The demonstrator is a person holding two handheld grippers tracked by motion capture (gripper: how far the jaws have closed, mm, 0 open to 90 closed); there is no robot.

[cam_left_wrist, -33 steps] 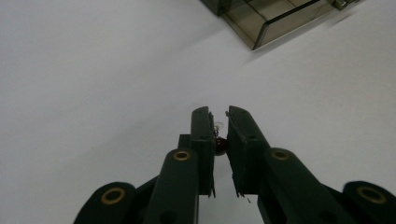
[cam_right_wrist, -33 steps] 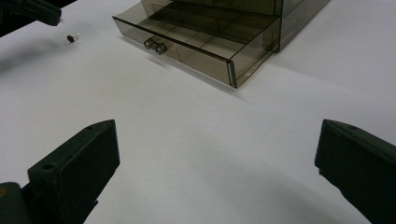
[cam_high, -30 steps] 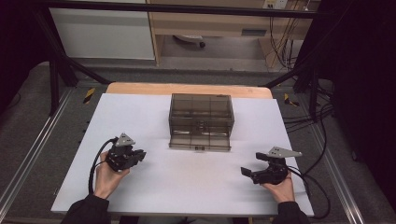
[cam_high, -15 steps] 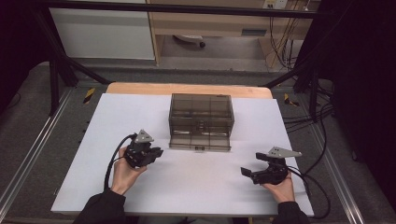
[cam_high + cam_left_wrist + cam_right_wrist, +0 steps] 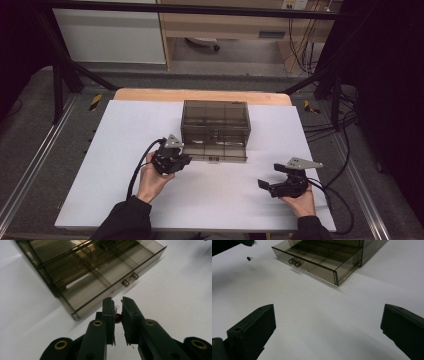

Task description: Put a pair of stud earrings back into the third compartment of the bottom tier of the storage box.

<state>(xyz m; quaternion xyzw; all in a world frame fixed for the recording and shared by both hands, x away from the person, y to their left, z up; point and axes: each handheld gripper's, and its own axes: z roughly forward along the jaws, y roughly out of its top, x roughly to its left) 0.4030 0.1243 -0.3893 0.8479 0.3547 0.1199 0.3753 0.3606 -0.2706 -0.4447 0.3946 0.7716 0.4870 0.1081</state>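
A smoky see-through drawer cabinet (image 5: 216, 120) stands at the middle of the white table (image 5: 100, 150), its bottom drawer (image 5: 215, 151) pulled out toward me. My left gripper (image 5: 187, 159) hovers just left of the drawer's front left corner, shut on a tiny bulb-like part (image 5: 117, 316) with a red base and clear tip. In the left gripper view the jaws (image 5: 118, 302) point at the drawer's divided compartments (image 5: 100, 282) and its small handle (image 5: 130, 280). My right gripper (image 5: 263, 184) rests open at the front right, nothing between its wide jaws (image 5: 328, 312).
Another small red-and-clear part (image 5: 249, 258) shows on the white surface left of the drawer (image 5: 317, 257) in the right gripper view. Cables trail from both grippers. Dark frame rails and floor lie beyond the table's edges.
My left hand has carried its gripper rightward and a little forward, from the left part of the table up to the open drawer's corner. The right gripper has stayed put.
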